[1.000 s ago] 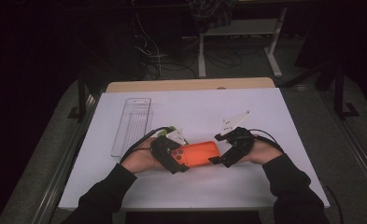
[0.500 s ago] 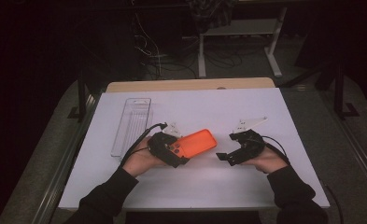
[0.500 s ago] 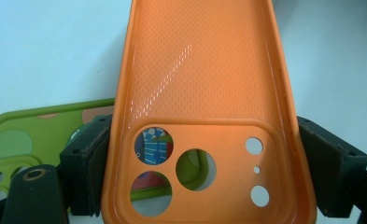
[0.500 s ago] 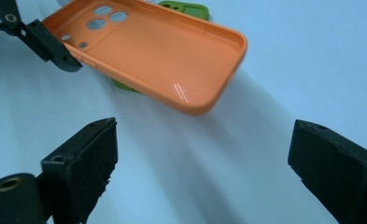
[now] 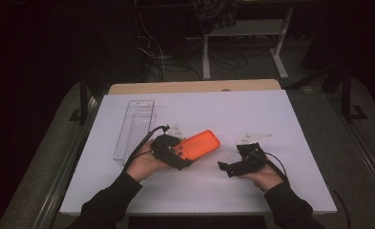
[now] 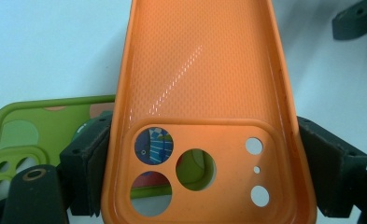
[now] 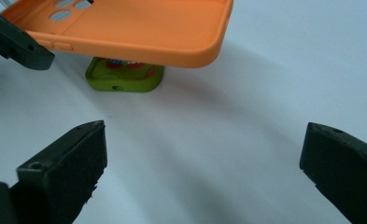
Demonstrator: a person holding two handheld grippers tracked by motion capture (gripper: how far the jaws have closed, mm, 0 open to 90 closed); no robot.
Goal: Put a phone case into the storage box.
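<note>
Orange case (image 5: 199, 145) sits clamped in my left gripper (image 5: 173, 151) in the high view, lifted over the white table (image 5: 280, 119); my right gripper (image 5: 235, 166) is off to the side, nothing in it. Left gripper view: pads squeeze the case's camera end (image 6: 195, 172), green case (image 6: 41, 126) lying underneath. Right gripper view: jaws have just spread wide, nothing between them, orange case (image 7: 139, 28) hanging above the green one (image 7: 125, 74).

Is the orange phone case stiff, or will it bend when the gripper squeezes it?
The orange phone case is a thin open shell with nothing inside, so it probably flexes and weighs little. The left gripper clamps its side walls without visible buckling. Its glossy inner face suggests it may slip.
</note>
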